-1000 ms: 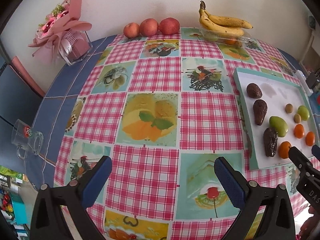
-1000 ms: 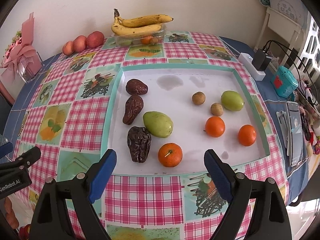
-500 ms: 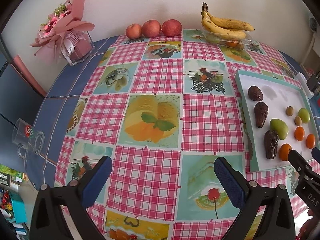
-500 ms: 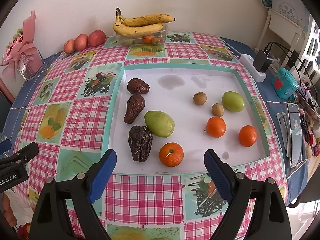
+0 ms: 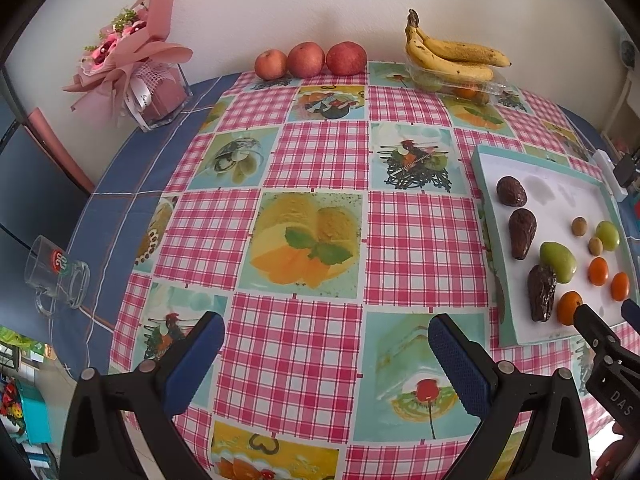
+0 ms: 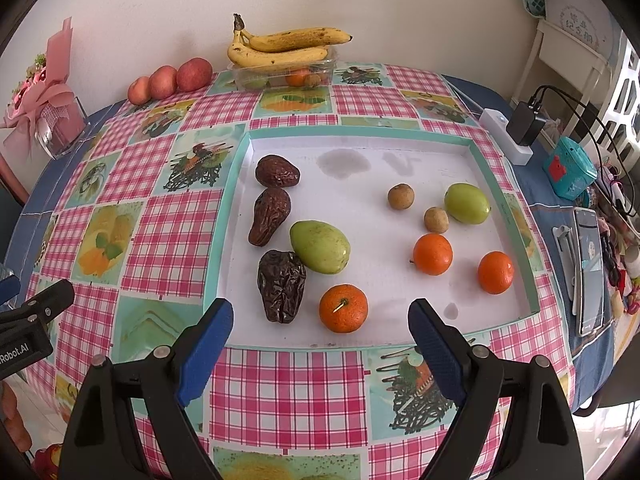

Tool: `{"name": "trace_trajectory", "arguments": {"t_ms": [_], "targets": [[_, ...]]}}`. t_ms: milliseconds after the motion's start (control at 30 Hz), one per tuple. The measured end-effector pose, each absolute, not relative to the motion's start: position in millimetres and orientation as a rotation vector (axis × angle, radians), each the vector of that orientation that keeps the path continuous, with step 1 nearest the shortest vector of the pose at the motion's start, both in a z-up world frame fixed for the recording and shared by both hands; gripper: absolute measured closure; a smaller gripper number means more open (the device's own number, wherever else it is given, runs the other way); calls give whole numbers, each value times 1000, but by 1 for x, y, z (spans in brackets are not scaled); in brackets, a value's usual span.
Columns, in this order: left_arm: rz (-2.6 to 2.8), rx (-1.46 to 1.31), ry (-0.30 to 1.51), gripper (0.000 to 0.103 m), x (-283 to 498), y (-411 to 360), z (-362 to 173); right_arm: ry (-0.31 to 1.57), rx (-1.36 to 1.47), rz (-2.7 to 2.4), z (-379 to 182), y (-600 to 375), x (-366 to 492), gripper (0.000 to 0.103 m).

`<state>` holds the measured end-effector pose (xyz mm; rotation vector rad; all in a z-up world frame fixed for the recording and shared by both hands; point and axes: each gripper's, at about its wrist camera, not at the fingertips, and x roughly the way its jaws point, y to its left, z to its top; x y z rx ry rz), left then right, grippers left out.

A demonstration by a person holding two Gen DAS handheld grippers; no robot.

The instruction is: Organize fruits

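Both the left gripper (image 5: 326, 354) and the right gripper (image 6: 320, 336) hover with jaws wide apart and empty; an orange (image 6: 343, 308) in the tray (image 6: 224, 232) sits just ahead of the right jaws.

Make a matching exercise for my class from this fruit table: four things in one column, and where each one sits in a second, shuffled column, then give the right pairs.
Things:
1. bananas
2. three apples
3. glass mug
4. nearest orange

Places:
A. in the white tray, beside a wrinkled dark fruit
B. on top of a clear plastic box by the wall
C. on its side on the blue cloth
D. in a row on the tablecloth against the wall

Pairs: 1-B, 2-D, 3-C, 4-A
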<state>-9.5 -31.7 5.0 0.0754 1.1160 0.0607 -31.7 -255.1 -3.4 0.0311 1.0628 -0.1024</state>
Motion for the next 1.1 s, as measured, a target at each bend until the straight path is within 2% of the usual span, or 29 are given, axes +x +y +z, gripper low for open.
{"name": "trace_trajectory", "arguments": {"t_ms": [1100], "targets": [[63, 73, 1115, 0, -11, -31, 5, 1065, 22, -99, -5, -254, -32, 13]]}}
